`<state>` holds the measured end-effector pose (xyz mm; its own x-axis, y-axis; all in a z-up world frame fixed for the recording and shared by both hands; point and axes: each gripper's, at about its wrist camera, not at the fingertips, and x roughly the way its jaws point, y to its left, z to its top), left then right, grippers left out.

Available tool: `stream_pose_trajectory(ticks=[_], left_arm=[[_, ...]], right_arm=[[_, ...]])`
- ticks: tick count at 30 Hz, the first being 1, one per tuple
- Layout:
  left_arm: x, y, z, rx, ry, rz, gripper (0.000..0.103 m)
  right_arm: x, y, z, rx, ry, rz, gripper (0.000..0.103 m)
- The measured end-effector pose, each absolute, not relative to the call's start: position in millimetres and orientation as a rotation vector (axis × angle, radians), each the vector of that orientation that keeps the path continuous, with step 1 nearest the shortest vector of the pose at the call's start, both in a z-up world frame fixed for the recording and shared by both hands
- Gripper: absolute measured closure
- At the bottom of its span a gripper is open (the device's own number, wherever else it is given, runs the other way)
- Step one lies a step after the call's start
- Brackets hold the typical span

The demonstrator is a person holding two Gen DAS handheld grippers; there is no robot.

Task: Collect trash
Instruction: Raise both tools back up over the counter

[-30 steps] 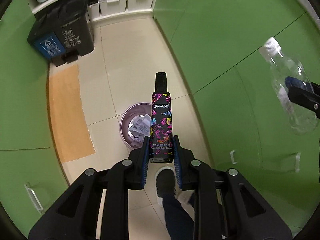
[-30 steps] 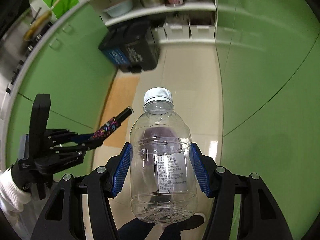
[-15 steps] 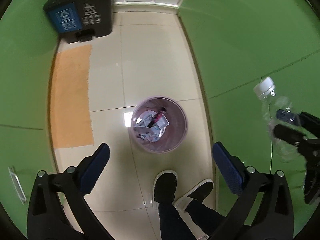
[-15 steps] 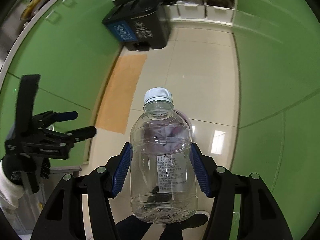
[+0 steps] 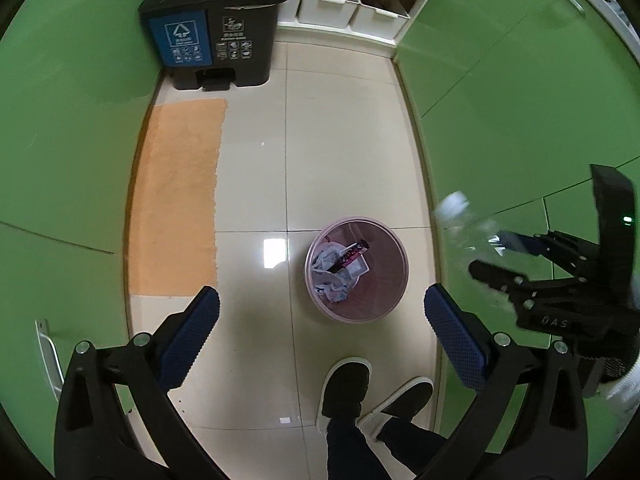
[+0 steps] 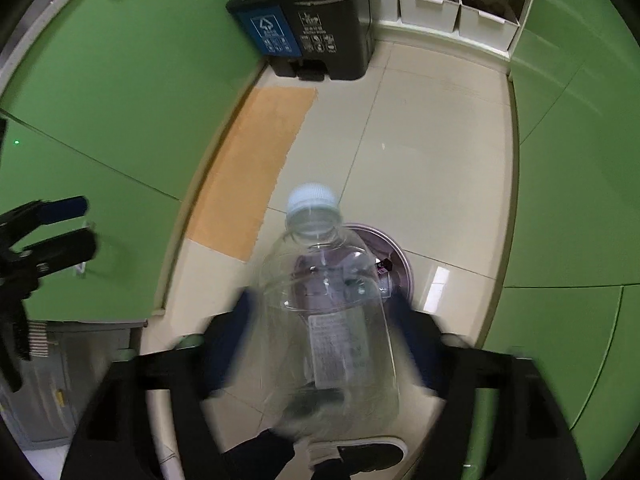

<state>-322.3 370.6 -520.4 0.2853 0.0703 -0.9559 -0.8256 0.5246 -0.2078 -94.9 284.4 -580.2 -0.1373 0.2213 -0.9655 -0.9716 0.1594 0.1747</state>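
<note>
Both wrist views look steeply down at the tiled floor from well above. Left view sits left of the pink bin (image 5: 357, 270); right view looks down over it. Shared: bin, orange mat (image 5: 178, 196), black pedal bin (image 6: 316, 20), green cabinets.

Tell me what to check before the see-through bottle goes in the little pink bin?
1. Round pink plastic bin has room left: ok.
2. Clear plastic bottle with white cap hangs over the bin: ok.
3. Right gripper jaws have just been opening around the bottle; whether the pads have let go: cannot tell, blurred.
4. Left gripper open and empty: ok.
5. Patterned black spray bottle already in the bin: ok.
6. Black shoes clear of the bin: ok.
</note>
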Motion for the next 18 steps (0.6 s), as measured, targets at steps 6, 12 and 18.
stream_pose_trajectory(ticks=[6,12,18], left_arm=[[-323.8,359.7,-523.9,-0.836,1.133,0.710,0.003],[-311.5,349.6,-506.4,-0.829,1.132,0.702,0.003],[-288.3,331.6,-451.3,-0.791,1.125,0.671,0.003]], right_arm=[[-85.7,278.2,-598.2,-0.866,1.292,1.217,0.007],[-78.3,266.8,-569.9,-0.861,1.273,1.185,0.006],[-66.0,250.6,-501.0,-0.808,1.248,1.157,0.006]])
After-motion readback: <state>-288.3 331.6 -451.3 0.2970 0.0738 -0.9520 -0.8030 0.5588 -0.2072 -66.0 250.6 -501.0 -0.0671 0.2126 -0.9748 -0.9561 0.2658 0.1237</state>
